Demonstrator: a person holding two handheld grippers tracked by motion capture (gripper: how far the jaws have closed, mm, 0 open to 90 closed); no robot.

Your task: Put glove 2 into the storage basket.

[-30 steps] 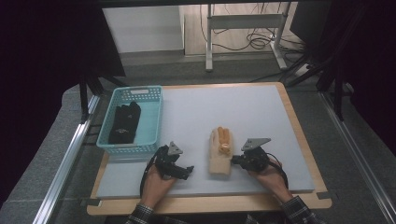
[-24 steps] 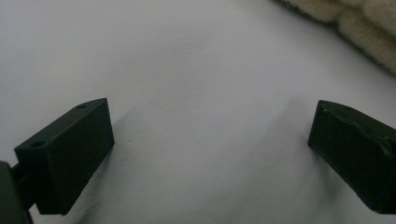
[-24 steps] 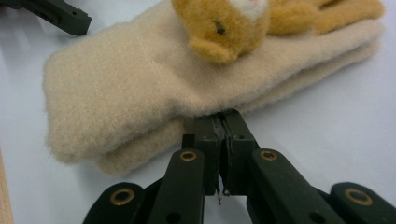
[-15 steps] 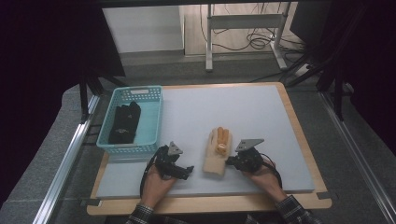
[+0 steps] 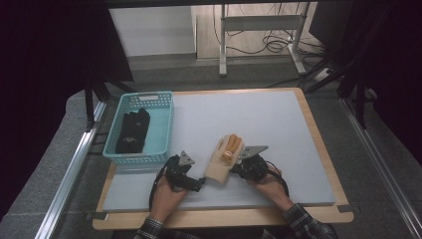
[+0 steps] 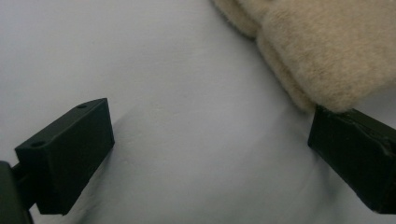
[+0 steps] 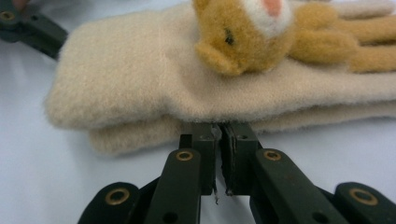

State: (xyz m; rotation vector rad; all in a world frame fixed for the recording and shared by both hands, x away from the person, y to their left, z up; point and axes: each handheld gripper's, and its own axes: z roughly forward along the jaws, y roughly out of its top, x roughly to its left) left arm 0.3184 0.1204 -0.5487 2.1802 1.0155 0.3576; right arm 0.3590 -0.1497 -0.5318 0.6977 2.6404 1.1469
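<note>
While the high view hides it, right gripper (image 7: 218, 135) jaws nearly touch the beige gloves (image 7: 140, 79).

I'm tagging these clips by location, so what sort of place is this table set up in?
Probably a lab or workshop recording station, not a home: a wooden-edged table with a grey mat, dark curtains on both sides, and loose cables on the floor behind.

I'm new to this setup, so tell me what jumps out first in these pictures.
A pair of fuzzy beige gloves with an orange plush bear on top lies near the front of the grey table mat, between the left gripper and the right gripper. To the left stands a turquoise plastic basket holding black gloves.
</note>
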